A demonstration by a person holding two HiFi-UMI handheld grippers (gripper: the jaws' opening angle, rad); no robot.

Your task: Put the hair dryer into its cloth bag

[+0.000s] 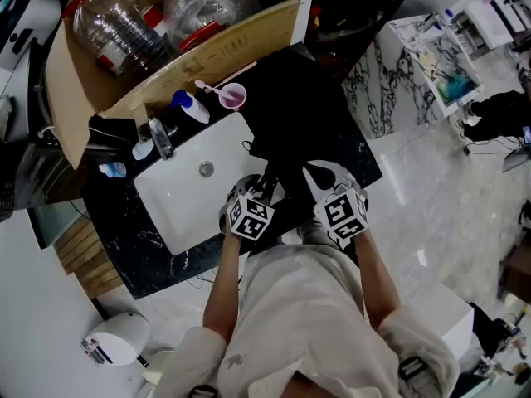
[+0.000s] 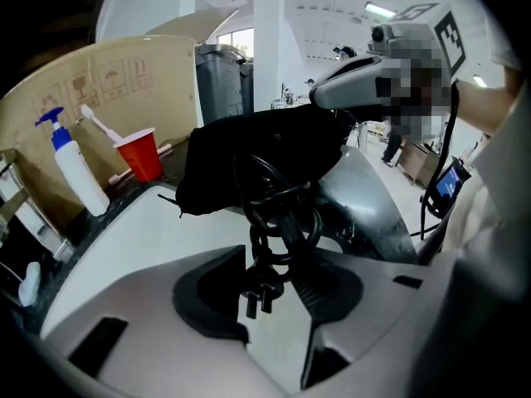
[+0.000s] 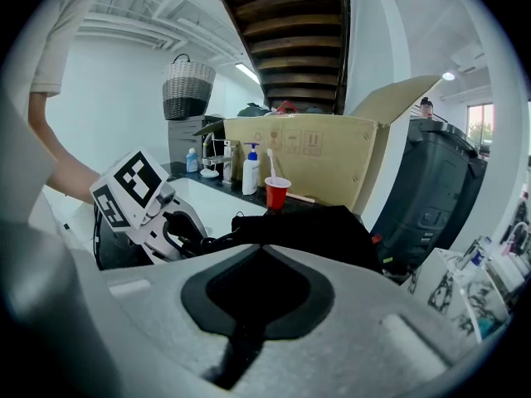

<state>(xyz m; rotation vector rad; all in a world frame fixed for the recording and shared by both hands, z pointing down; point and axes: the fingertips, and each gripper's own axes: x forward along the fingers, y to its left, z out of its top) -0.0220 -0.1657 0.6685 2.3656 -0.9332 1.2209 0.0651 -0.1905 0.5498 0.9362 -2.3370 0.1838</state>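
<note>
The black cloth bag (image 1: 290,135) lies on the dark counter beside the sink. In the left gripper view the bag (image 2: 257,152) rises in front of me, and a coiled black power cord with its plug (image 2: 270,259) hangs out of it. My left gripper (image 2: 274,276) is shut on that coil, with the plug dangling between its pads. My right gripper (image 3: 261,255) is shut on the bag (image 3: 323,230), with a fold of black cloth pinched between its jaws. From the left gripper view, the right gripper (image 2: 353,89) holds the bag's upper edge. The dryer's body is hidden.
A white sink (image 1: 178,197) with a faucet (image 1: 160,138) lies left of the bag. Behind it stand a blue-capped spray bottle (image 2: 73,168), a red cup (image 2: 143,154) and an open cardboard box (image 1: 158,65). A black bin (image 3: 431,189) stands to the right.
</note>
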